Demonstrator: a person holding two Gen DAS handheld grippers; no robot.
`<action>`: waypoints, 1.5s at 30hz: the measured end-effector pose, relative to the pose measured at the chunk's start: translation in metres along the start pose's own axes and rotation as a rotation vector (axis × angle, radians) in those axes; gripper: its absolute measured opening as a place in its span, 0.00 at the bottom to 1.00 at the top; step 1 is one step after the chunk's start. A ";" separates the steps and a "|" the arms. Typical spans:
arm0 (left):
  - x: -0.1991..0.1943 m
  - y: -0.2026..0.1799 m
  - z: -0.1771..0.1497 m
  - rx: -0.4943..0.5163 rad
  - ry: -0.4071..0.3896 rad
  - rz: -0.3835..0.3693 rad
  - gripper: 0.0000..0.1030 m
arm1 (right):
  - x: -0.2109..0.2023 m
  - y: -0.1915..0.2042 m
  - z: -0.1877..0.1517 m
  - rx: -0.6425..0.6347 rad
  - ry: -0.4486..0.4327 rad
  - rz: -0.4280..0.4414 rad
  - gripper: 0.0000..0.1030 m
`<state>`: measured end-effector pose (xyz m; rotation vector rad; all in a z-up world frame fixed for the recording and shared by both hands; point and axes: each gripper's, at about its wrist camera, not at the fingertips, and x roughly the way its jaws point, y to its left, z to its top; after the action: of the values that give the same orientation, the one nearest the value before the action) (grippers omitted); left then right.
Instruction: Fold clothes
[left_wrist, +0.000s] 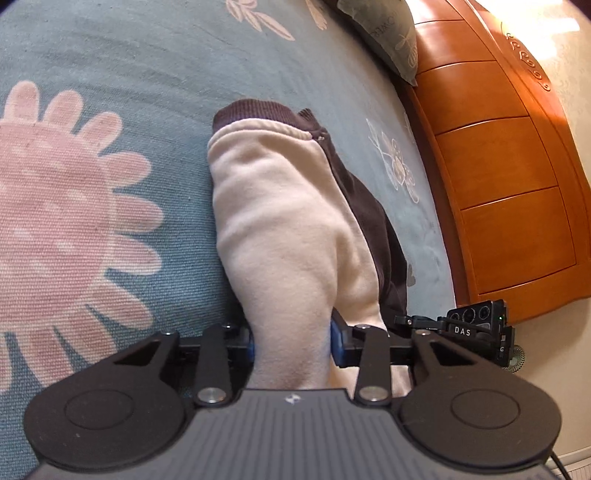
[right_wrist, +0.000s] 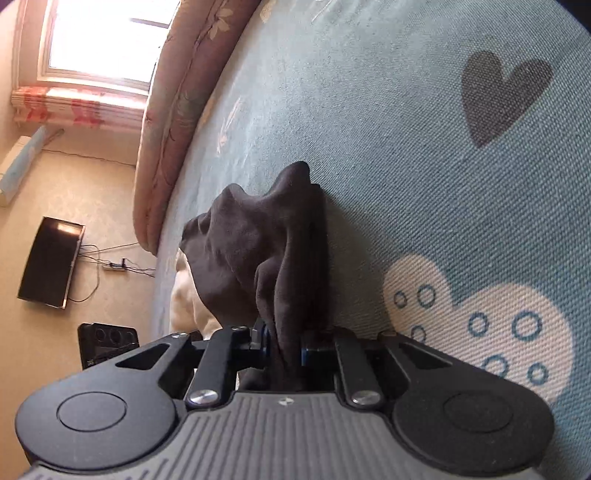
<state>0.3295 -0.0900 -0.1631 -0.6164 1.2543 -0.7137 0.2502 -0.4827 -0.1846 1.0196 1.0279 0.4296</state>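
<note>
Both grippers are clamped on one garment: the left gripper (left_wrist: 291, 343) pinches a thick bunch of the cream fleece inside of the garment (left_wrist: 284, 221), and the right gripper (right_wrist: 284, 349) grips a gathered fold of the same garment's dark brown outer cloth (right_wrist: 258, 251). It lies stretched over the blue patterned bedspread (left_wrist: 110, 74), its ribbed hem toward the wooden headboard (left_wrist: 498, 166) and a pillow (left_wrist: 384, 33) at that end of the bed. The step in hand seems to be carrying or drawing a held part across for a fold. Next, both grips would need to travel together, keeping the cloth taut and level, before letting go.
</note>
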 end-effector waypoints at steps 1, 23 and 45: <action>0.000 -0.001 0.000 0.003 -0.001 0.001 0.37 | 0.002 0.004 -0.002 0.006 0.025 0.003 0.26; -0.015 -0.068 -0.027 0.135 -0.056 0.261 0.33 | -0.001 0.070 -0.039 -0.347 -0.119 -0.227 0.23; 0.031 -0.179 -0.028 0.273 -0.019 0.138 0.33 | -0.099 0.103 -0.032 -0.447 -0.309 -0.314 0.23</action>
<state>0.2818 -0.2290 -0.0523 -0.3093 1.1453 -0.7461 0.1897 -0.4863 -0.0513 0.4919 0.7499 0.2181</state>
